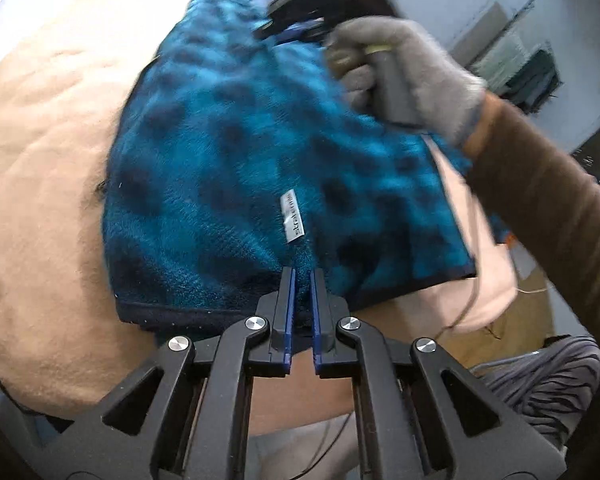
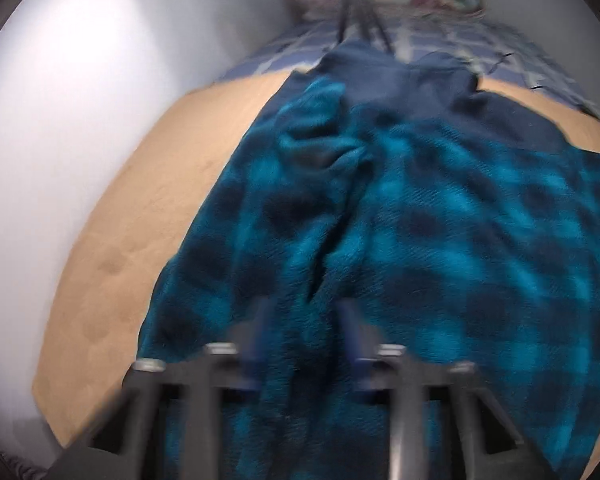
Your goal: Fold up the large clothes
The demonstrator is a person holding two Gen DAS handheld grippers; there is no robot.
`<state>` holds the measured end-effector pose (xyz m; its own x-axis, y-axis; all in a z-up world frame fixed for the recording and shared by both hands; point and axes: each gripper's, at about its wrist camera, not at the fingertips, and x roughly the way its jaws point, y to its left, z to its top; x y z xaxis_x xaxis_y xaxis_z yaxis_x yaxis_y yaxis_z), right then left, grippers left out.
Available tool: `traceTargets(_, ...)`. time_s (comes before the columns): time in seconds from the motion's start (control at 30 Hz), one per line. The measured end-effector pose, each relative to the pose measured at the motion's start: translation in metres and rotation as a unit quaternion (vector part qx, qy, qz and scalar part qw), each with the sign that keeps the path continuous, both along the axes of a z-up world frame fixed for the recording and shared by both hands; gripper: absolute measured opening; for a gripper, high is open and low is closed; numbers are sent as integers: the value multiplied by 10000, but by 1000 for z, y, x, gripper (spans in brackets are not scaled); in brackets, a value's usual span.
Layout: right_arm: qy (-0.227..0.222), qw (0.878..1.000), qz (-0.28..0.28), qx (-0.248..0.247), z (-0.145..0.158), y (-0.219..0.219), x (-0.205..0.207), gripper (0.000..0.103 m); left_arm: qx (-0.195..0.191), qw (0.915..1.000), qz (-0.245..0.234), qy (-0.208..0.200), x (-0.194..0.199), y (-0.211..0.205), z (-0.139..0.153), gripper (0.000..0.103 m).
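Note:
A teal and dark blue checked fleece garment (image 1: pixel 240 152) lies on a tan cover (image 1: pixel 44 160), with a white label (image 1: pixel 292 216) on it. My left gripper (image 1: pixel 303 276) is shut on the garment's near dark hem. The right gripper (image 1: pixel 292 24), held by a grey-gloved hand (image 1: pixel 404 76), hovers blurred over the garment's far end. In the right wrist view the garment (image 2: pixel 420 240) fills the frame, with its dark blue part (image 2: pixel 400 76) at the far end. My right gripper (image 2: pixel 304 312) is blurred, its fingers apart with fleece lying between them.
The tan cover (image 2: pixel 140 200) lies on a bed against a white wall (image 2: pixel 80 100). A blue checked sheet (image 2: pixel 440 44) and a heap of clothes lie beyond. A striped grey cloth (image 1: pixel 548 380) and shelves (image 1: pixel 520 64) are to the right of the bed.

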<state>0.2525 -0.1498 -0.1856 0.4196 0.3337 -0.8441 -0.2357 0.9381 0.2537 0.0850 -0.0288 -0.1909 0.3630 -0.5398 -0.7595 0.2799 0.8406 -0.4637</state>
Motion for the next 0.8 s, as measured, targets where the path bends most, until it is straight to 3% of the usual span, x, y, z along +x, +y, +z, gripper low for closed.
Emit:
traceTargets(0.1, -119, 9995, 163, -244, 6, 7, 2, 6, -48, 9997, -133, -177, -2, -10, 8, 2)
traceTargets(0.2, -333, 9986, 275, -294, 15, 10, 2, 6, 14, 9999, -143, -8, 3, -16, -5, 3)
traceTargets(0.33, -185, 9968, 194, -747, -12, 14, 5, 6, 229, 9992, -204, 255, 5, -20, -21, 3)
traceTargets(0.4, -317, 9958, 216, -833, -14, 14, 1, 8, 129, 9990, -277, 318, 4, -14, -14, 13)
traceTargets(0.47, -349, 9958, 214, -819, -7, 13, 0, 21, -42, 9992, -293, 253, 0, -1, 0, 21)
traceTargets(0.6, -775, 9955, 107, -530, 23, 4, -7, 23, -361, 9990, -168, -190, -12, 26, 32, 21)
traceTargets(0.63, -890, 9954, 119, -340, 30, 3, -6, 24, -302, 9990, -73, -319, -12, 30, 35, 21)
traceTargets(0.7, -1073, 9940, 145, -176, 38, 6, -2, 27, 175, 9973, 280, -655, -5, 34, 36, 21)
traceTargets(0.8, -1319, 9911, 158, -33, 40, 17, 11, 30, 314, 9961, 624, -538, 5, 38, 23, 21)
